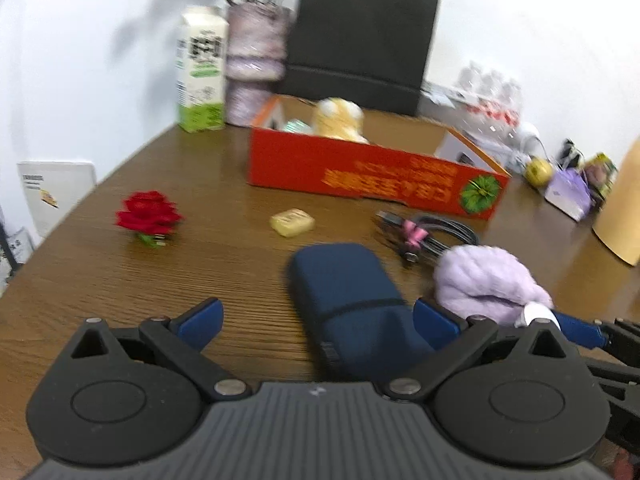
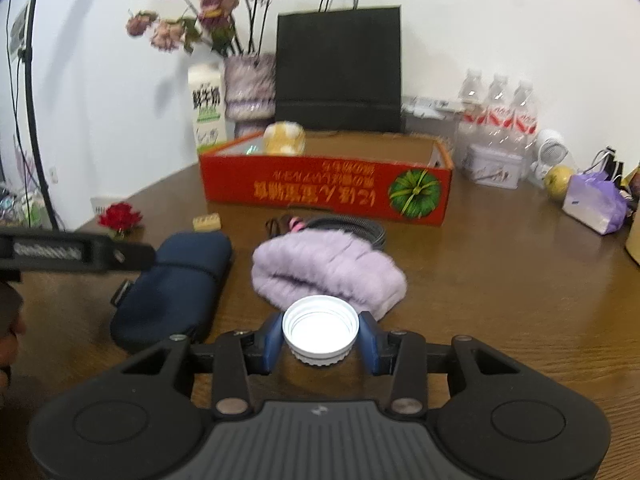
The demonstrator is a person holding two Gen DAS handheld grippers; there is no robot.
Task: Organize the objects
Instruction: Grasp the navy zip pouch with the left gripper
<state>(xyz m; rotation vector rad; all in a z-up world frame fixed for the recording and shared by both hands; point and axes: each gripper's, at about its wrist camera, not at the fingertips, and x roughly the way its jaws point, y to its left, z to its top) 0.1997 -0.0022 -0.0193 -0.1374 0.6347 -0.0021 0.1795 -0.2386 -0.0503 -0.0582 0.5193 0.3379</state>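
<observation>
My right gripper [image 2: 320,338] is shut on a white bottle cap [image 2: 319,330], held above the table in front of a lilac fluffy pouch [image 2: 326,270]. My left gripper [image 1: 316,320] is open over the near end of a navy case [image 1: 352,304], which lies between its blue fingers; contact is unclear. The red cardboard box [image 1: 372,176] stands behind, with a yellow plush toy [image 1: 340,120] inside. The box [image 2: 326,190], case [image 2: 176,284] and plush [image 2: 285,138] also show in the right wrist view. A red rose [image 1: 148,214], a yellow eraser-like block [image 1: 292,222] and a black cable [image 1: 428,234] lie loose.
A milk carton [image 1: 200,72], a flower vase [image 1: 254,64] and a black paper bag [image 1: 360,44] stand at the back. Water bottles [image 2: 498,120], a tin [image 2: 494,166], an apple [image 2: 560,180] and a purple bag [image 2: 596,202] crowd the right. The table edge [image 1: 80,196] runs along the left.
</observation>
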